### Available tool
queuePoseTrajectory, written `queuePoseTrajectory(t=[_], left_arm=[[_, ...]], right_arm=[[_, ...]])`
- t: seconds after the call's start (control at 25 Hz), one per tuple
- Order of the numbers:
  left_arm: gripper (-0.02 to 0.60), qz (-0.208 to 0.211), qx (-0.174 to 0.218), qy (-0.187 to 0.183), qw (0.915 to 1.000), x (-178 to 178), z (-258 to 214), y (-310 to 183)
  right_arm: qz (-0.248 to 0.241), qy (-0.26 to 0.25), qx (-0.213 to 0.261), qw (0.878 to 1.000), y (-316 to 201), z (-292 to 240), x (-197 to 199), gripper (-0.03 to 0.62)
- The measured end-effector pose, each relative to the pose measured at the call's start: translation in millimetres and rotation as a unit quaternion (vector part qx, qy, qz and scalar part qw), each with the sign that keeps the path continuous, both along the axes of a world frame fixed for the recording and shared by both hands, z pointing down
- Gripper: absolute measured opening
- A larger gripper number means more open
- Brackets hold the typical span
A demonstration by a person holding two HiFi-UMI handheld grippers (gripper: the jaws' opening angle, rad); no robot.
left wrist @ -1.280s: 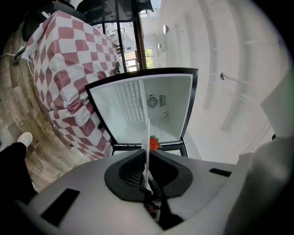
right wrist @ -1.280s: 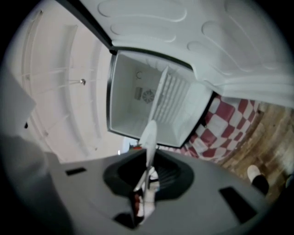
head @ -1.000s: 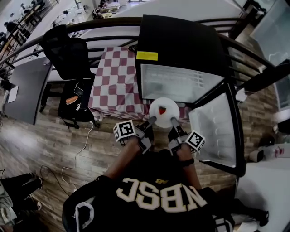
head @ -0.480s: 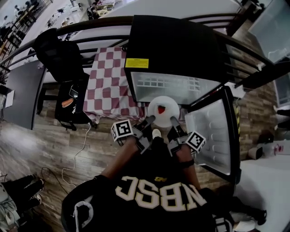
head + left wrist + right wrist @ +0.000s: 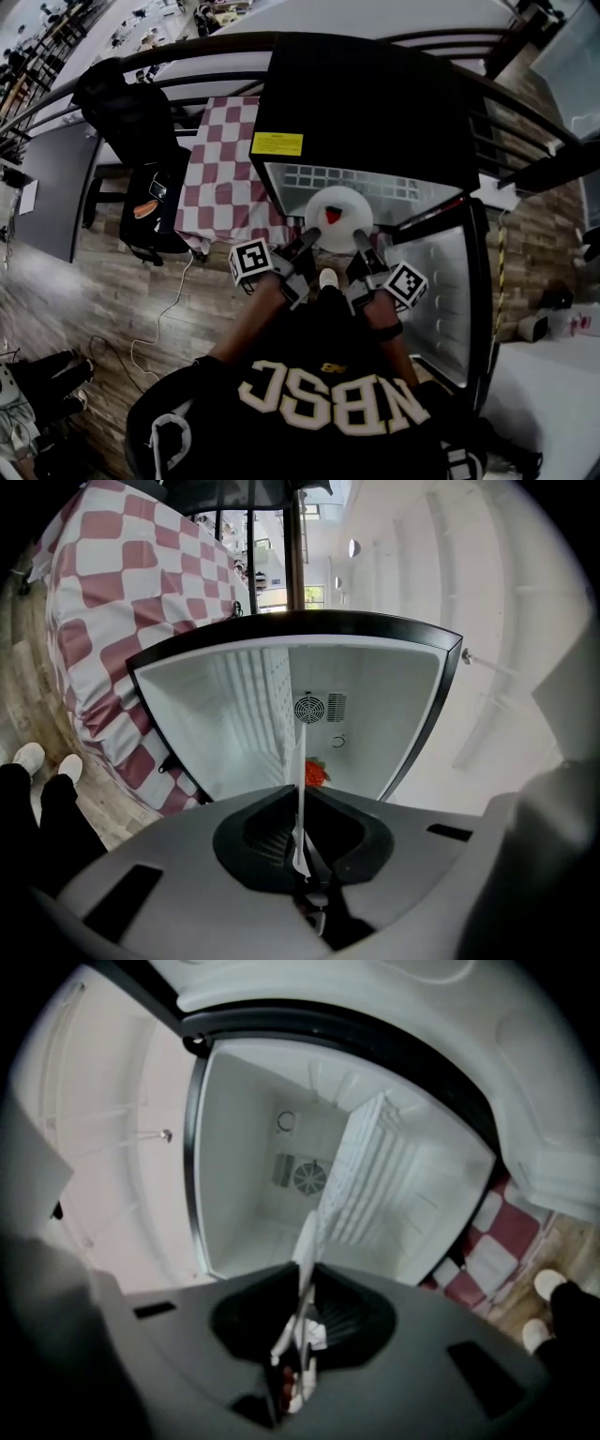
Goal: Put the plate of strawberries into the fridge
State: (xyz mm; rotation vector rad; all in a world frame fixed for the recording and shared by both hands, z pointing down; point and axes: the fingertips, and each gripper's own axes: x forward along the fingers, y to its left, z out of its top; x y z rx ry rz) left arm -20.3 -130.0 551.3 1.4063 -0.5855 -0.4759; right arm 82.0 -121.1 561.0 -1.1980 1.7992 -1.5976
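Observation:
In the head view a white plate [image 5: 349,202] carrying one red strawberry [image 5: 333,215] hangs level at the mouth of the open black fridge [image 5: 375,103]. My left gripper [image 5: 309,237] is shut on the plate's near-left rim and my right gripper [image 5: 361,240] is shut on its near-right rim. In the left gripper view the plate [image 5: 301,789] shows edge-on between the jaws of my left gripper [image 5: 302,819], with the strawberry [image 5: 316,772] beyond it and the fridge's white inside [image 5: 375,714] behind. In the right gripper view the plate's rim [image 5: 305,1241] sits clamped in my right gripper [image 5: 302,1290].
The fridge door [image 5: 441,281] stands swung open on the right. A table under a red-and-white checked cloth [image 5: 225,178] is left of the fridge, with a black chair [image 5: 131,112] beside it. A wire shelf [image 5: 375,1180] stands inside the fridge. A cable [image 5: 159,319] lies on the wooden floor.
The plate and both grippers have moved forward, from in front of the fridge up to its opening. The fridge looms larger and nearer.

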Motion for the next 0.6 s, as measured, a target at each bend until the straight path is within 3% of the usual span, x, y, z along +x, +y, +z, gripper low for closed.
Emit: queuePoseTrajectory(t=[0.6], left_arm=[[0.031, -0.010, 0.001, -0.018, 0.9998, 9, 10, -51]], right_arm=[[-0.010, -0.015, 0.007, 1.000, -55, 7, 5, 0.044]])
